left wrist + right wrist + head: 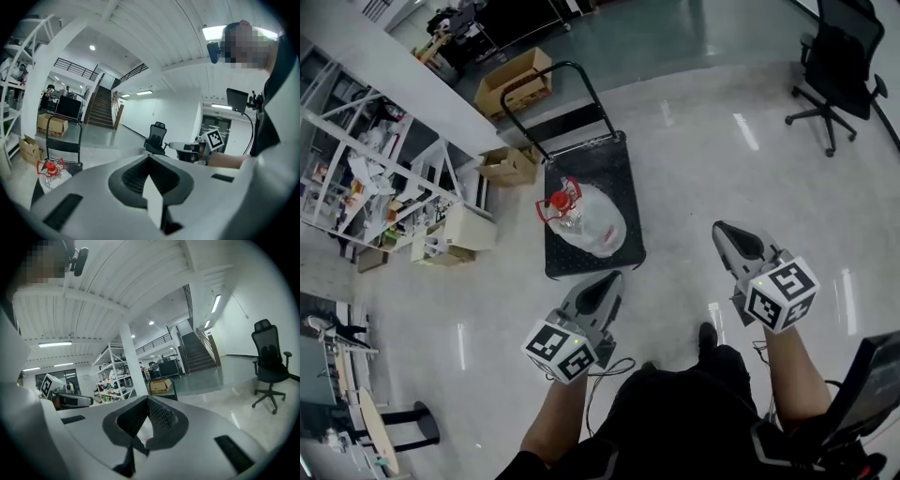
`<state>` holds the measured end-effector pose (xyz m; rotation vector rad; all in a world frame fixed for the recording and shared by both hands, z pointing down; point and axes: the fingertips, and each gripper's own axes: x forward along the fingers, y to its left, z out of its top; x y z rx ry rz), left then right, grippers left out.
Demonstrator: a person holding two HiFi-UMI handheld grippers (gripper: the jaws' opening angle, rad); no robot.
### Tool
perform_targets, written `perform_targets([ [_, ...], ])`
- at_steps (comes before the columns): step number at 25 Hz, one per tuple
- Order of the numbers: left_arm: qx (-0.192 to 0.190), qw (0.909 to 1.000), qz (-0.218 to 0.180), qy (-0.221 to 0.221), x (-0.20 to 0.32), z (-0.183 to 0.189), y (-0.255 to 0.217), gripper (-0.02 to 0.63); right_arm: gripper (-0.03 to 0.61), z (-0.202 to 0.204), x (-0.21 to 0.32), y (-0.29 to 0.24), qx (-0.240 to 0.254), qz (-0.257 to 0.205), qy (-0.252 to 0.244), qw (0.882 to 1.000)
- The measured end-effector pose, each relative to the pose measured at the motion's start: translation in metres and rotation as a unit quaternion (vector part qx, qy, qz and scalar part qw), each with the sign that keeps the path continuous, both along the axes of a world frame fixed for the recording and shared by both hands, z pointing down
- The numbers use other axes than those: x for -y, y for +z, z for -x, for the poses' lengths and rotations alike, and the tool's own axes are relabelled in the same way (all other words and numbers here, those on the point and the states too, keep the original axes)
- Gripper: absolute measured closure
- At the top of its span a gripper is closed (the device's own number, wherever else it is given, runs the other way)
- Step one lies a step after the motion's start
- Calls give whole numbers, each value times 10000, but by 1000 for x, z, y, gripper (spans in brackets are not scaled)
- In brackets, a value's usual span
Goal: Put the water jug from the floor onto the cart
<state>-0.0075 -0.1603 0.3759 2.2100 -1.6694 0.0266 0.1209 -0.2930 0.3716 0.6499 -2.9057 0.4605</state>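
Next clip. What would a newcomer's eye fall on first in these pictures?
The clear water jug with its red cap sits on the black cart, mid-floor ahead of the person. Nearer the camera, the left gripper and right gripper are both shut and empty, clear of the jug. A black office chair stands at the upper right.

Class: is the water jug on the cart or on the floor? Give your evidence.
On the cart. The water jug rests on the dark deck of the cart, and the floor shows only around the cart.
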Motion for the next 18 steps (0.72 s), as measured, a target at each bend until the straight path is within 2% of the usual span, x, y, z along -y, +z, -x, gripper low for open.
perform_targets([
  [4, 41, 9995, -229, 197, -63, -8, -3, 612, 577, 1, -72, 2, -206, -76, 24, 9998],
  [10, 158, 9960, -145, 872, -189, -2, 28, 612, 577, 18, -191, 19, -399, 82, 367, 9985],
  [14, -74, 9963, -230, 820, -240, 2, 24, 612, 577, 19, -259, 6, -422, 7, 275, 9987],
  [18, -67, 9956, -483, 799, -264, -20, -8, 612, 577, -7, -302, -24, -402, -243, 239, 9986],
])
